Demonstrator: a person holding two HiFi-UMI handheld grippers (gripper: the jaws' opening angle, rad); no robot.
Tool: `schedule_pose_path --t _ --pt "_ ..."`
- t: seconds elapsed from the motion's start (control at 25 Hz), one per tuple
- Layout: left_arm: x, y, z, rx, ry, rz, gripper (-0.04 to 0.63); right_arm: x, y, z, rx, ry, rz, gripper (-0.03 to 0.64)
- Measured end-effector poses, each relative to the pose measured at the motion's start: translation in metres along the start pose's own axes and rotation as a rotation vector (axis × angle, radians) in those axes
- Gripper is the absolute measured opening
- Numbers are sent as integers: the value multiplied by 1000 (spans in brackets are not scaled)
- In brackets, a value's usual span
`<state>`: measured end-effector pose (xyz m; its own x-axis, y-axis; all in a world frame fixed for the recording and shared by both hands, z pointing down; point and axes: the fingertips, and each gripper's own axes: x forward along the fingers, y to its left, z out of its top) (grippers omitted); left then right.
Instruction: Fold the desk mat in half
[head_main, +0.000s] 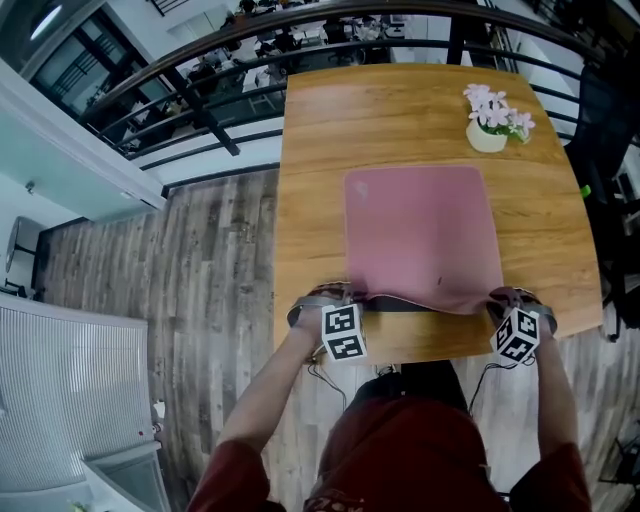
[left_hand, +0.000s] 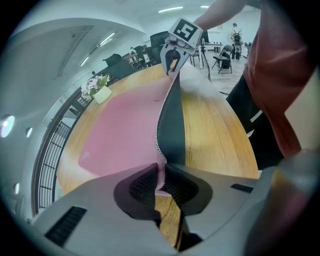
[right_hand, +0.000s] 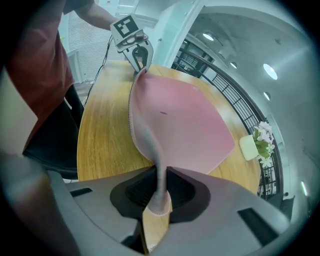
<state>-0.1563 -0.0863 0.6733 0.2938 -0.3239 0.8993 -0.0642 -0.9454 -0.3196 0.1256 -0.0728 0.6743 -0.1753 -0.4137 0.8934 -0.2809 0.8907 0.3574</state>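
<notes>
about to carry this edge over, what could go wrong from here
The left gripper and right gripper pinch only the near corners of the desk mat, so a corner may slip free. The lifted edge sags between them and could land skewed. The flower pot stands beyond the far edge; overshooting might knock it.

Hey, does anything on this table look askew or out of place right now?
Only the desk mat: its near edge is lifted off the table, dark underside showing, with the left gripper and right gripper each pinching a near corner. The flower pot stands upright; nothing is spilled.
</notes>
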Motion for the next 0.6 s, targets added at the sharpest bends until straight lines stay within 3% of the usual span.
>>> schedule_pose_path --t 0.16,0.44,0.6 --pt "6 2 1 15 0 -5 72 7 1 -3 -20 9 3 81" --pt "7 10 2 -38 -15 -15 44 14 13 -6 -58 12 58 94" --pt "9 20 1 -69 -11 -5 35 14 6 -5 -44 7 72 57"
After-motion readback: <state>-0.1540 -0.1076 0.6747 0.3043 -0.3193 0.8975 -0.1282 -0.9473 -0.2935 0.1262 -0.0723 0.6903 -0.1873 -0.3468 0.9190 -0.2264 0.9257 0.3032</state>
